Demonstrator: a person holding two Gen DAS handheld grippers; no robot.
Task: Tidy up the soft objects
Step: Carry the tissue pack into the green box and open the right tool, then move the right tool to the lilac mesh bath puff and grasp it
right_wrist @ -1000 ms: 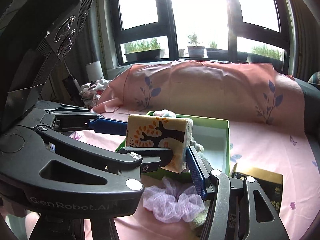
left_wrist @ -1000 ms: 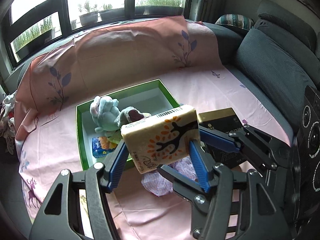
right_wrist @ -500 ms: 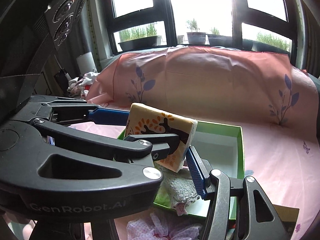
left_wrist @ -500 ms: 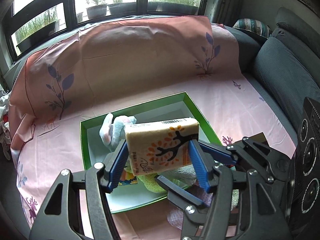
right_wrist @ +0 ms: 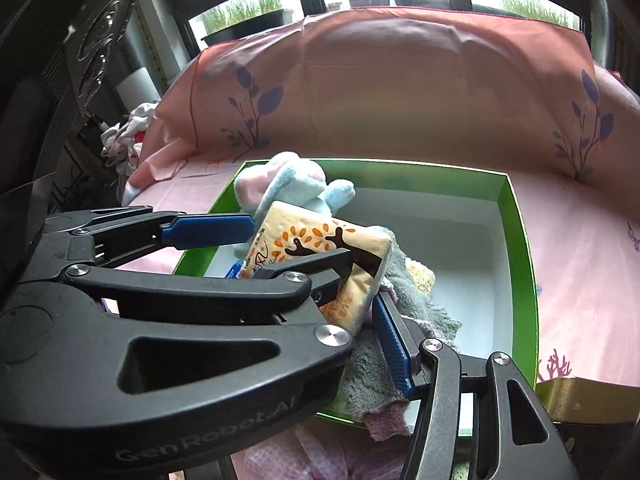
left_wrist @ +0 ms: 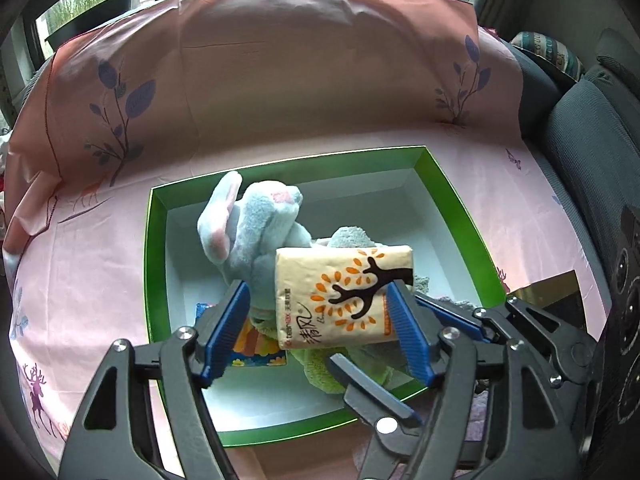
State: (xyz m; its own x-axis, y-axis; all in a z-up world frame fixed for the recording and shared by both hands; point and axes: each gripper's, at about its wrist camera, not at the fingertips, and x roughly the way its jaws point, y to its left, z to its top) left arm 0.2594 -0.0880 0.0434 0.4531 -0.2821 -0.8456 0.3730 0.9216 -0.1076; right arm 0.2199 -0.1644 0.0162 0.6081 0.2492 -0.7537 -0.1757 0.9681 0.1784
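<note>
The left gripper is over the green box. Its blue fingers are wide apart. The tissue pack sits between them. The pack touches the right finger, but there is a gap on the left side, so nothing squeezes it. The pack lies tilted inside the box. It rests on a light blue plush toy and a grey-green towel.

The right gripper comes in from the side, just beside the left one. In the left wrist view its two fingers stand spread apart too. In its own view only one blue finger shows, close to the pack and against the towel. The other finger is hidden behind the left gripper.

A small colourful packet lies on the white floor of the box, under the plush toy. The box stands on a pink sheet with purple leaves. A gold and black box lies near its right corner. A pink frilly thing lies just in front of the box.
</note>
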